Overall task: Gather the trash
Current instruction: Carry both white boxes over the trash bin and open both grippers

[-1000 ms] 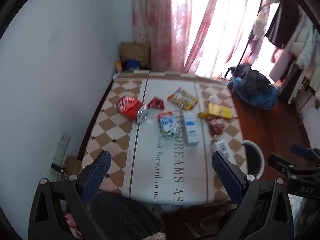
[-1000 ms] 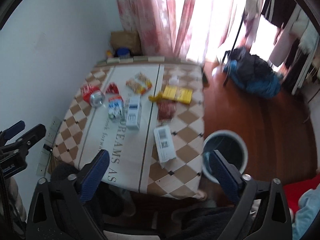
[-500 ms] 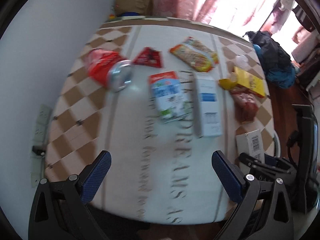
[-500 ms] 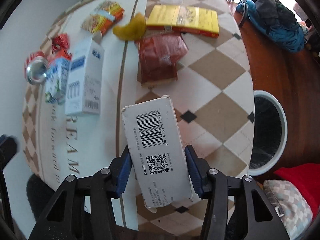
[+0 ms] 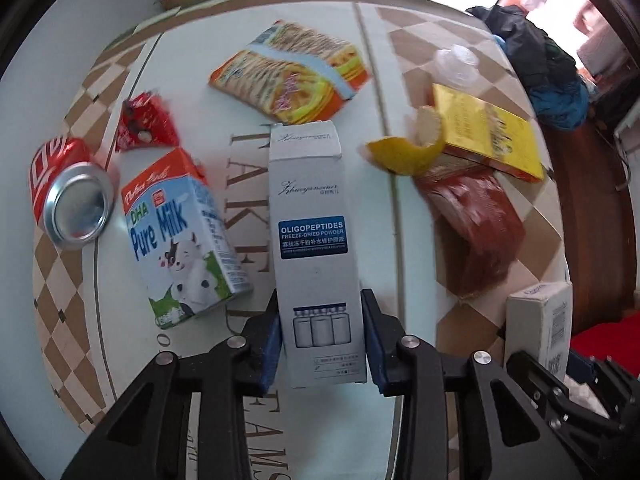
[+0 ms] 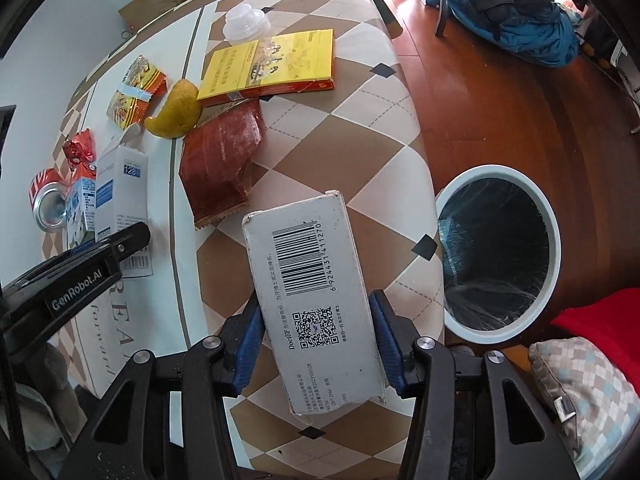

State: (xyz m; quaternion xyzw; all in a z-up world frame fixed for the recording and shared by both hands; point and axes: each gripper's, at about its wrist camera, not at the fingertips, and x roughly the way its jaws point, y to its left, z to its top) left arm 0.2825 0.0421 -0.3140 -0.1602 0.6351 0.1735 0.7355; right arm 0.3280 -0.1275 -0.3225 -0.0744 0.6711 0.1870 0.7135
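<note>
My left gripper [image 5: 322, 340] is shut on the near end of a white and blue peptide powder box [image 5: 314, 240] lying on the table. My right gripper [image 6: 316, 340] is shut on a grey barcode box [image 6: 312, 288] near the table's right edge; that box also shows in the left wrist view [image 5: 540, 320]. Loose trash lies around: a milk carton [image 5: 180, 240], a red soda can [image 5: 68, 200], a red wrapper [image 5: 144, 124], a noodle packet [image 5: 292, 72], a yellow peel [image 5: 408, 152], a yellow box [image 5: 488, 132], a dark red packet [image 5: 476, 224].
A white-rimmed trash bin [image 6: 496, 252] with a black liner stands on the wooden floor right of the table [image 6: 384, 128]. A clear plastic cup [image 6: 244, 26] lies at the table's far end. A blue and black bag [image 6: 516, 20] lies on the floor beyond.
Both grippers came down to the table from high up. The left one closed on the peptide box in the last half second. The right one still holds the barcode box it gripped half a second ago.
</note>
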